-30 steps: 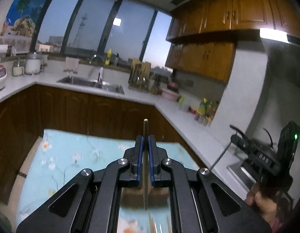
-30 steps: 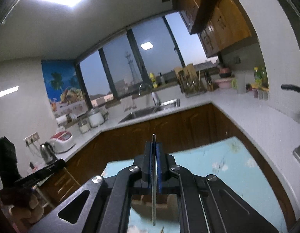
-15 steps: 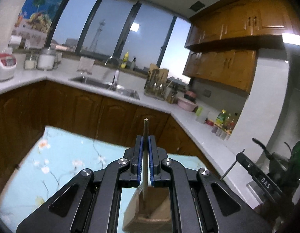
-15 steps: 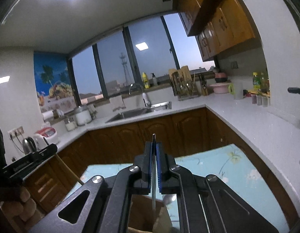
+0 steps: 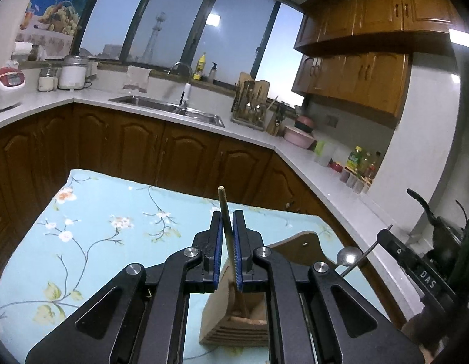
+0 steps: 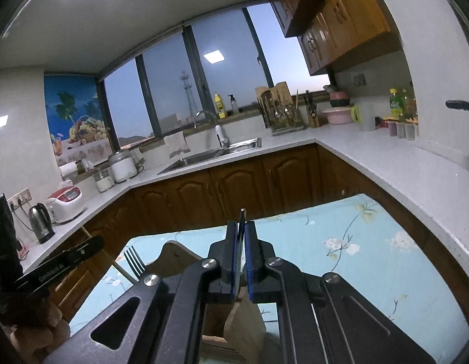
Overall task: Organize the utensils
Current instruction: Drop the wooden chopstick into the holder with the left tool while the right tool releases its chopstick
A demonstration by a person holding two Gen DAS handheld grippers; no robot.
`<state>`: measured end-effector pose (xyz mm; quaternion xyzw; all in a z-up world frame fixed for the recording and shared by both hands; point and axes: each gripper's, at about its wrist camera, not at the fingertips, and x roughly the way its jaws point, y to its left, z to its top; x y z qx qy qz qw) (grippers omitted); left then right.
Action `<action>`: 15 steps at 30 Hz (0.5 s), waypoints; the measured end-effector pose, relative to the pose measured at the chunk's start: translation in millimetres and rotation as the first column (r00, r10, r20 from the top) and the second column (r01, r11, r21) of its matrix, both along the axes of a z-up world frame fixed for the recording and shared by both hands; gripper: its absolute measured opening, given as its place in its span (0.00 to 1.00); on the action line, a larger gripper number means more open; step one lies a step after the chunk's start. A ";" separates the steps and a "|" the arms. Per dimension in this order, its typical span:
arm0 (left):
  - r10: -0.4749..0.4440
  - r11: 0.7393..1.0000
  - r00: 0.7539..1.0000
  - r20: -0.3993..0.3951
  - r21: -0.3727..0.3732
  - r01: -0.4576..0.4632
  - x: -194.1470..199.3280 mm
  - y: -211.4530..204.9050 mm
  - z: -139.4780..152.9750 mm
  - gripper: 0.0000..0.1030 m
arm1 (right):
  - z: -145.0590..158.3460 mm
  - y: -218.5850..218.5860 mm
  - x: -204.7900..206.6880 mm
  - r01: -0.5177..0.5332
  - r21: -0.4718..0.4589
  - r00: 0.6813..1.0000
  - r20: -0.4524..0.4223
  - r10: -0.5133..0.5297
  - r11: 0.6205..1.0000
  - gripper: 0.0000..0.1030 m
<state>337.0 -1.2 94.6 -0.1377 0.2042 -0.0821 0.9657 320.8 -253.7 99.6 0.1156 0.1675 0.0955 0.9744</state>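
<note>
The jaws of the left gripper point(image 5: 226, 242) are seen clamped on a thin wooden-handled utensil point(image 5: 224, 212), its handle end standing up between the blue pads while its lower end reaches down into a wooden utensil holder point(image 5: 234, 312) set on the floral blue tablecloth point(image 5: 98, 227). At the right edge of this left wrist view, the right gripper point(image 5: 389, 236) is shown with a spoon point(image 5: 349, 256) angled toward the holder's tall back. In the right wrist view, the right gripper's jaws are pressed together on the spoon's slim metal handle point(image 6: 242, 221), above the same holder point(image 6: 173, 257); beside it, to the left, the other utensil is shown to be a fork point(image 6: 134, 261), tines raised, carried by the left gripper point(image 6: 95, 244). Insertion appears to be under way. Each handle is best kept near upright and lowered until its end is seated in a compartment before the pads are released, the two tools kept apart so that neither is knocked by the other.
</note>
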 end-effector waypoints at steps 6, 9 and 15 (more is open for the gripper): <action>-0.009 1.000 1.000 -0.013 0.013 0.009 1.2 -0.1 3.6 0.06 | -0.1 -4.2 5.9 0.002 0.015 0.999 -0.032 -0.002 1.000 0.05; -0.006 1.000 1.000 -0.026 0.010 0.006 1.3 0.5 6.5 0.09 | -0.1 -3.5 7.7 -0.005 0.022 0.999 -0.040 0.006 1.000 0.06; 0.015 1.000 1.000 -0.014 -0.008 -0.015 -13.1 8.8 10.1 0.40 | 4.2 -7.4 6.0 -0.017 0.050 0.998 -0.053 0.020 0.999 0.31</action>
